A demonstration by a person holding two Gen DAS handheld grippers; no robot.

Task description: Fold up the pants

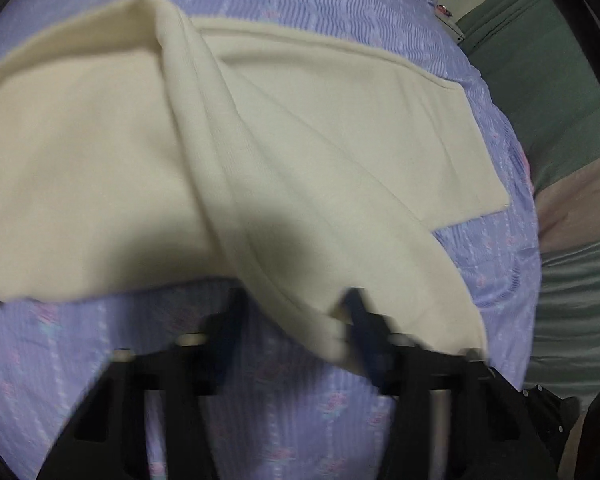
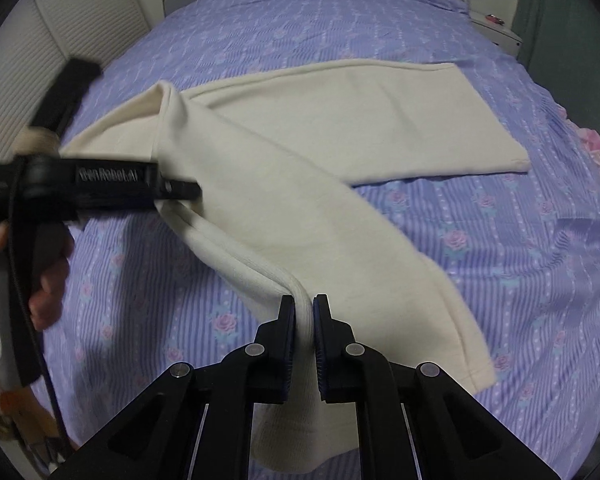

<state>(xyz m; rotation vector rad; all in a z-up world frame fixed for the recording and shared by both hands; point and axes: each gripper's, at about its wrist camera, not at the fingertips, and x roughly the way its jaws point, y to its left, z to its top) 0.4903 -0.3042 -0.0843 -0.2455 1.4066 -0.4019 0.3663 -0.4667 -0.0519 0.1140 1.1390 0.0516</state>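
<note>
Cream pants lie on a purple flowered bedspread. One leg lies flat toward the far right. The other leg is lifted and stretched toward me. My right gripper is shut on the edge of this leg. My left gripper appears in the right wrist view at the left, against the same leg's edge higher up. In the left wrist view the left gripper has its fingers apart, blurred, with the cream cloth draped over the right finger.
The bed's right edge drops to a green and pink surface. A white nightstand stands at the far right corner. A white slatted wall runs along the left. The person's hand holds the left gripper's handle.
</note>
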